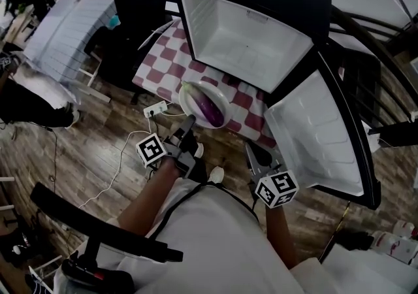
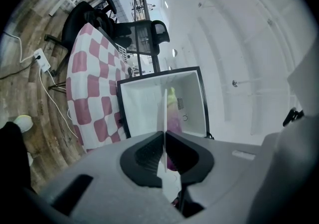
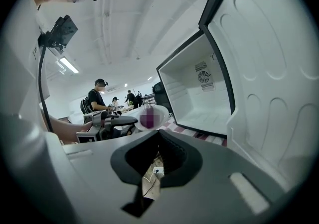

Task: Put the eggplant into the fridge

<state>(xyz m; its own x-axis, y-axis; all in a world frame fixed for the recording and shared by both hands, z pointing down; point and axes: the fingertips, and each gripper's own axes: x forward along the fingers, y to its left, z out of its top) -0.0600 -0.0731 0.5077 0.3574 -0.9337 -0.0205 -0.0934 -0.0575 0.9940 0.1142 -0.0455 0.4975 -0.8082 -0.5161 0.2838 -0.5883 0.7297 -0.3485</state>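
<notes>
Red-checked tablecloth, white power strip on wooden floor, black chair

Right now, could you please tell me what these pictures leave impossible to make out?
Eggplant: left gripper view, largely behind the left gripper.
Eggplant, right gripper view: a mosaic patch covers it.
Plate, near rim, head view: under the left gripper.
Background people, right gripper view: too small.

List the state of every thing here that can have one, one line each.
fridge, open.
fridge door, swung wide.
plate, held by its rim in front of the fridge.
eggplant, lying on the plate, not yet in the fridge.
left gripper, fingers shut on the plate's rim.
right gripper, fingers shut, nothing between them.
</notes>
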